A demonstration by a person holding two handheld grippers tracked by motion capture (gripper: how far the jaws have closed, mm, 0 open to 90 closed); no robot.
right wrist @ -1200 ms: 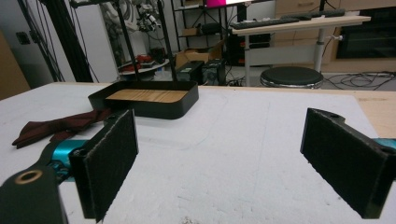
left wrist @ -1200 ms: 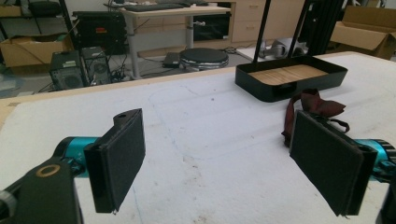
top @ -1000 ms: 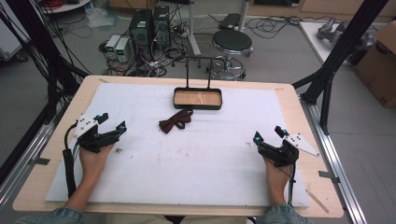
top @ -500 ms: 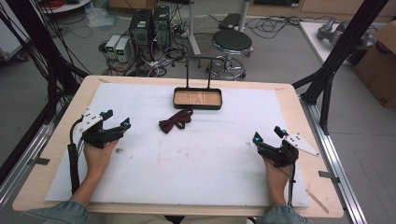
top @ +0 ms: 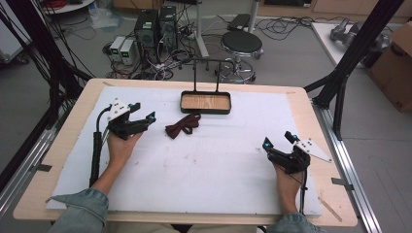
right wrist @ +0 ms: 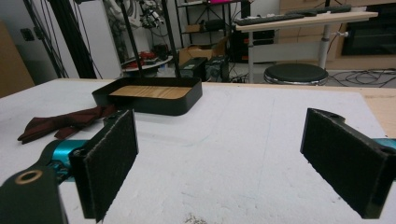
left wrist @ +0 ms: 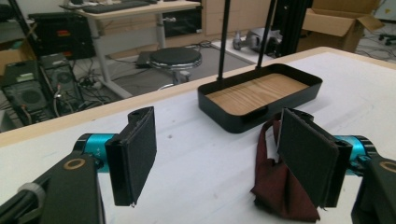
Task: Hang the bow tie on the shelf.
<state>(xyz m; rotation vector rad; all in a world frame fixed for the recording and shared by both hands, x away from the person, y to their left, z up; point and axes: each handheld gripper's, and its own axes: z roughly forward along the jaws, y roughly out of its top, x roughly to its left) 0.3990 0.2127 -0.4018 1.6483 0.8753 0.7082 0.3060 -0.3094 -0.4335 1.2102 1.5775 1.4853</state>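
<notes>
You are looking at a dark red bow tie lying flat on the white mat, centre frame in the high view, just below the tray. It is likely soft, light and floppy, so pinching its middle knot should be safest. Your left gripper is hovering left of it, jaws wide apart, the tie by the right jaw. Your right gripper, lower right, is gaping open, well apart.

Table layout, seen from above

The tray is being kept at the far middle of the table, the bow tie lying just before it, slightly left; left gripper left of that, right gripper well apart, near right.
</notes>
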